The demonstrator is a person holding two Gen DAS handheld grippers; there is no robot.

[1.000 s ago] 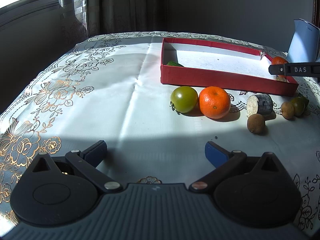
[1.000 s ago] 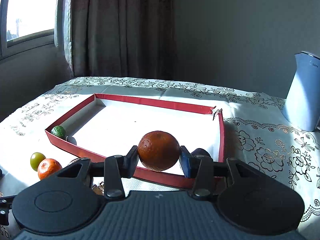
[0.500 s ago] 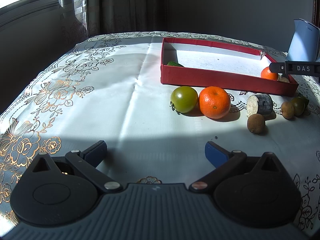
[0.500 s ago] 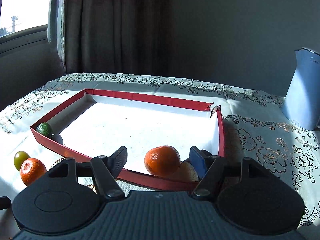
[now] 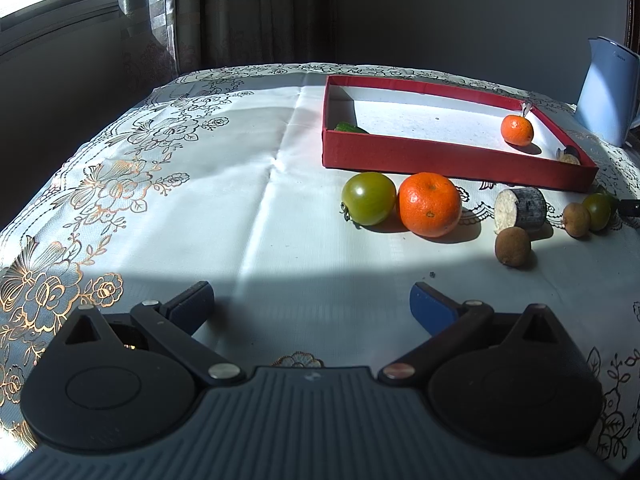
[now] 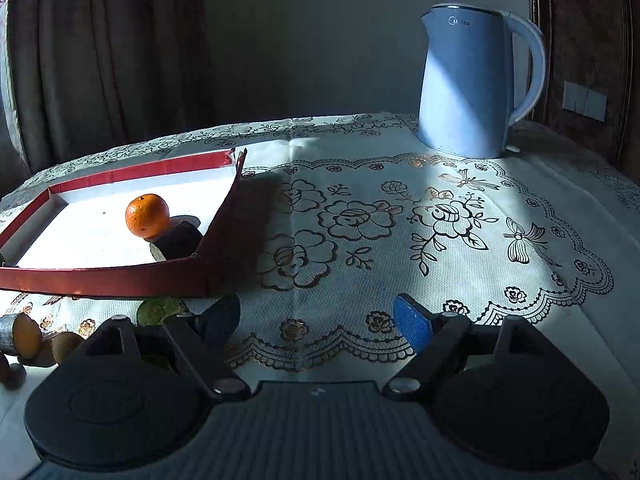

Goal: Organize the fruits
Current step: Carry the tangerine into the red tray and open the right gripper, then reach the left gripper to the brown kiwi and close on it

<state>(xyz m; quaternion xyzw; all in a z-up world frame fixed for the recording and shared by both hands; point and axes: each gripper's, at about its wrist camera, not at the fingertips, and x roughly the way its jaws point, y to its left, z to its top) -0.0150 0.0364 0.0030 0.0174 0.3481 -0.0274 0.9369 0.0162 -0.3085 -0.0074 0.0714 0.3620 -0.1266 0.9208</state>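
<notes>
Small orange (image 6: 147, 215) lies in the red box (image 6: 100, 277); beside the box, right hand-held gripper (image 6: 316, 322), empty, jaws opening, next needs another fruit.

The red tray's (image 5: 440, 156) front wall half hides a green fruit (image 5: 350, 127).

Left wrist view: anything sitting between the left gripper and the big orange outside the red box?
No. In the left wrist view, only bare tablecloth lies between the open left gripper and the big orange. The green tomato sits beside the orange, off that line.
</notes>
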